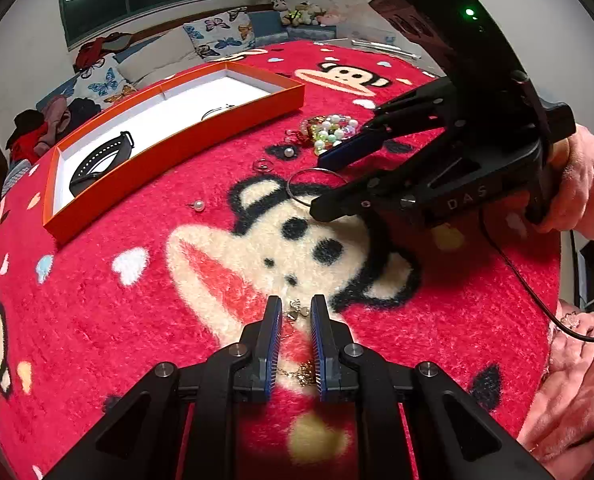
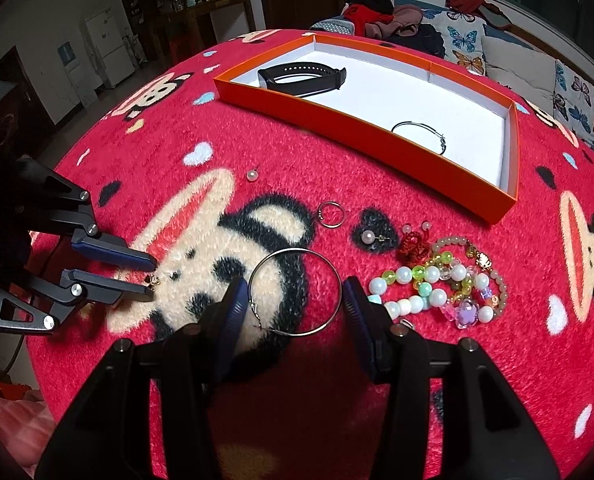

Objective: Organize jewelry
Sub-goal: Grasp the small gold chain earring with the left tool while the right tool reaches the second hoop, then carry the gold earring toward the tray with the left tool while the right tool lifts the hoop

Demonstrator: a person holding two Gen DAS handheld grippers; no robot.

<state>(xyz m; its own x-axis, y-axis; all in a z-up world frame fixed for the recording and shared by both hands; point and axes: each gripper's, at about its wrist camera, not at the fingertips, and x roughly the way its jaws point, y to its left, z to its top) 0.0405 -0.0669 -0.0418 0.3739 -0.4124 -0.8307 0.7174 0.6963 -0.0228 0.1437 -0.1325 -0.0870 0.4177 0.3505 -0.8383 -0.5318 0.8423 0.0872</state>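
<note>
A large silver hoop earring [image 2: 297,292] lies on the red monkey blanket between the open fingers of my right gripper [image 2: 295,300]; it also shows in the left wrist view [image 1: 315,188]. My left gripper [image 1: 296,320] is open around a small gold chain with heart charms [image 1: 297,314], which shows at its tips in the right wrist view [image 2: 153,280]. An orange tray [image 2: 377,136] holds a black band [image 2: 301,76] and a thin silver bangle [image 2: 421,134].
A pile of bead bracelets [image 2: 441,284] and a red knot charm [image 2: 415,242] lie to the right of the hoop. Pearl studs [image 2: 252,175] [image 2: 367,236] and a small ring [image 2: 331,214] lie loose near the tray. Pillows and clothes lie beyond the blanket.
</note>
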